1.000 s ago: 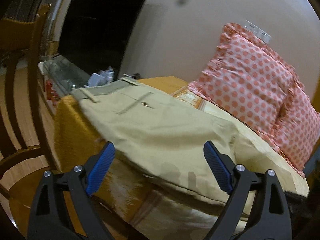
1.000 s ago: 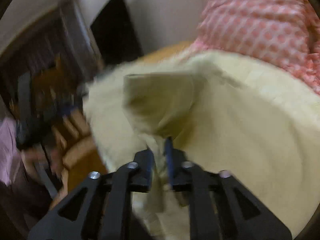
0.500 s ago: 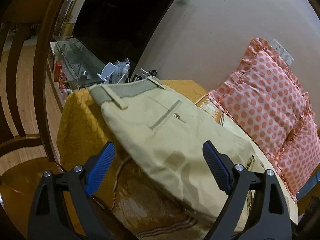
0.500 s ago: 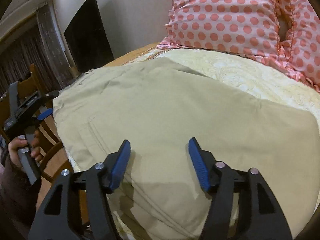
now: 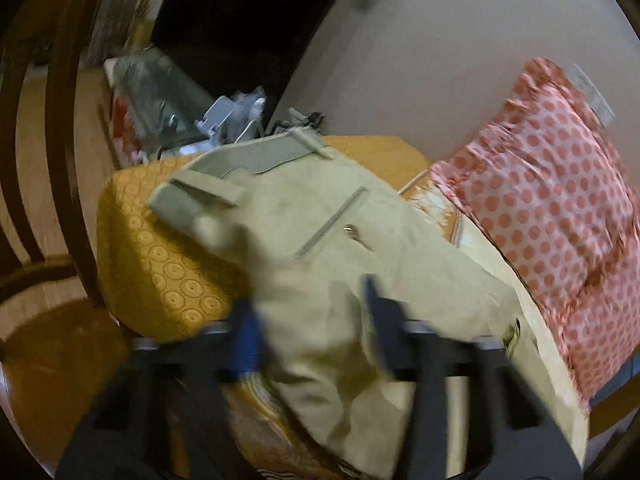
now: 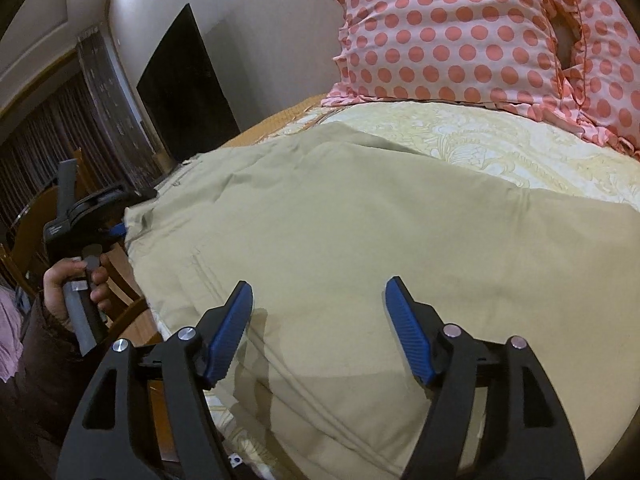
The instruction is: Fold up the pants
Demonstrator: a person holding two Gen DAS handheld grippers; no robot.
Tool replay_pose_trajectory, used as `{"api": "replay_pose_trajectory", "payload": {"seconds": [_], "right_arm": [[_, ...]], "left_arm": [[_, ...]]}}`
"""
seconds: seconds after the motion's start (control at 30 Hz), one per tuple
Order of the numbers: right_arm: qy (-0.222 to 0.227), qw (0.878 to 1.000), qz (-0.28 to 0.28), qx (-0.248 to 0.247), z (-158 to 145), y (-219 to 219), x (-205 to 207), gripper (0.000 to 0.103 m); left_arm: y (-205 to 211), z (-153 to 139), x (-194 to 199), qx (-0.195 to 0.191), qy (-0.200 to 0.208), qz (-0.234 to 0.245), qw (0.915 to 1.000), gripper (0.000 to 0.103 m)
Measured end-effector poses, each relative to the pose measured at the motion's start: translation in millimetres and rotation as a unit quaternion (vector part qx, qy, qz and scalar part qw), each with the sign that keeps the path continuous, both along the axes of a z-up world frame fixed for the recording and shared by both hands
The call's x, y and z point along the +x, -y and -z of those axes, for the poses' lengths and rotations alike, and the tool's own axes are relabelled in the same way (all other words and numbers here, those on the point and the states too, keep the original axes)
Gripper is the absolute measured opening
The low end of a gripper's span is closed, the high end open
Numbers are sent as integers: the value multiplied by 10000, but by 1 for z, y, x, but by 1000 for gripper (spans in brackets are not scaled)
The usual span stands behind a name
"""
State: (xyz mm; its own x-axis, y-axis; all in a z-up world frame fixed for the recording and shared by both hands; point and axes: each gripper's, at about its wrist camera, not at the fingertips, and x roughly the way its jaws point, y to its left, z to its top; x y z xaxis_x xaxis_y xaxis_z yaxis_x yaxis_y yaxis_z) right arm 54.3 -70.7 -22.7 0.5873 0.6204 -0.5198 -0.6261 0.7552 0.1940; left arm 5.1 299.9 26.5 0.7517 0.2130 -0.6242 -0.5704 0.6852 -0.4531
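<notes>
**Left jaws move in on the waistband end while the right hangs free**

My left gripper (image 5: 308, 320) is now pushed in against the near edge of the pants (image 5: 360, 248), and its view is smeared with motion. A second ago its jaws stood wide apart, short of the cloth; half a second ago they were the same, with the waistband (image 5: 256, 156) lying flat. Now the two blue pads sit much closer together with a ridge of khaki cloth between them, and the waistband corner nearest me looks rucked up. Through the blur I cannot tell whether the jaws have actually closed on the fabric or are only closing around it.

My right gripper (image 6: 320, 320) hovers above the pants (image 6: 360, 240) with jaws spread wide and nothing between them. A second ago it was clamped on a lifted flap of the cloth; half a second ago it had already let go. Since then it has hardly shifted.

The pants lie spread over the pale bedspread (image 6: 500, 148), waistband toward the mustard-covered end (image 5: 168, 260) of the bed, the polka-dot pillow (image 6: 460, 28) behind them. From the right view the surface reads smooth, so I judge one fold is laid down. The left gripper's move suggests the next fold starts from the waistband side.
</notes>
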Motion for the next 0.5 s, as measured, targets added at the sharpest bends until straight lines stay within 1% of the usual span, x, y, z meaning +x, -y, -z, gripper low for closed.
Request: {"api": "replay_pose_trajectory", "payload": {"seconds": [0.03,0.07,0.1,0.17,0.23,0.27,0.3,0.33,0.37,0.4,0.43,0.47,0.5], "right_arm": [[-4,10000,-23,45,0,2,-1,71],[-9,9999,-44,99,-1,4,-2,71],[-14,9998,-72,164,-1,7,-4,71],[4,9996,-70,287,-3,16,-7,71],[39,9991,-4,423,-6,27,-9,71],[69,9985,85,528,-9,38,-11,71],[89,9979,167,619,-11,46,-12,71],[112,9969,260,728,-13,56,-13,71],[152,9952,412,876,-16,70,-15,71],[197,9933,567,985,-19,83,-16,71],[235,9916,692,1064,-21,93,-17,71],[291,9883,903,1190,-24,109,-18,71],[322,9852,1072,1300,-26,122,-19,71]], "left_arm": [[-3,0,1,-27,11,15,10000,17],[-4,-1,2,8,30,84,10000,13],[-2,-5,3,133,51,133,9998,12],[9,-18,6,590,32,261,9979,11],[33,-43,12,1288,129,518,9902,10],[45,-54,14,1519,190,646,9861,10],[66,-71,18,1898,317,911,9771,10],[83,-82,21,2134,421,1121,9696,10],[106,-95,24,2412,562,1420,9584,10],[136,-108,26,2729,735,1801,9422,10],[163,-116,26,2964,897,2143,9264,10],[200,-123,24,3218,1117,2663,9017,10],[222,-124,21,3326,1233,2991,8859,10]]}}
